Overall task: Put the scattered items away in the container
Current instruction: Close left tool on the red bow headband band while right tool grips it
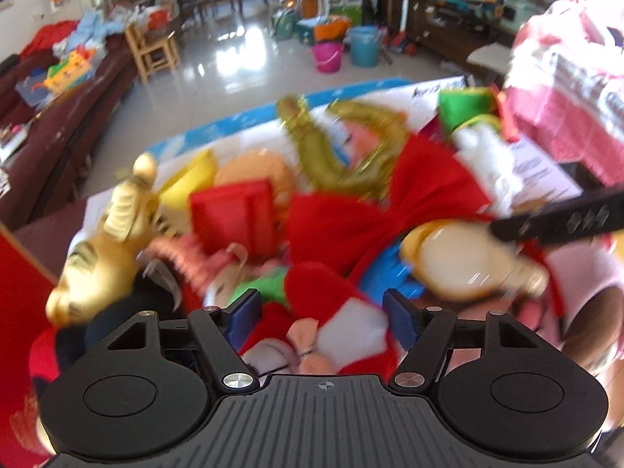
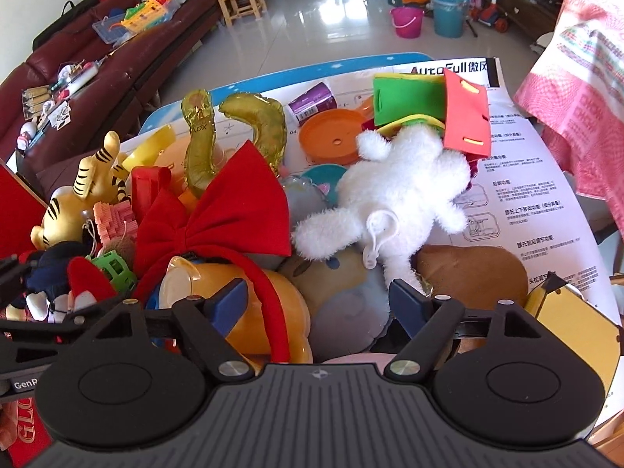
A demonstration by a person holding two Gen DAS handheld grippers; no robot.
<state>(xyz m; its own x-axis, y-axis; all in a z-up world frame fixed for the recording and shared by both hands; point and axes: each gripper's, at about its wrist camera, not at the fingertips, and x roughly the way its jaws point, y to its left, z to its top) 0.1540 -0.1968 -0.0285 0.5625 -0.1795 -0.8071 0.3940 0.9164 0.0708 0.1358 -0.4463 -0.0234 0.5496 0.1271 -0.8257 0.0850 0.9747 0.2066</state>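
Left hand-held gripper point(image 1: 321, 318) spread over red-and-white plush point(image 1: 343, 312), pads not pressing. Right hand-held gripper point(image 2: 318, 304) spread above orange cup point(image 2: 241, 308) and red bow headband point(image 2: 218, 214). White plush point(image 2: 397, 195) ahead of right fingers, on paper-covered worktop point(image 2: 546, 179). Container not identifiable.

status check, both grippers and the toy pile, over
Left gripper open over red plush, nothing held. Right gripper open above orange cup and red bow. Toys heaped and tangled on the table; no container in view.
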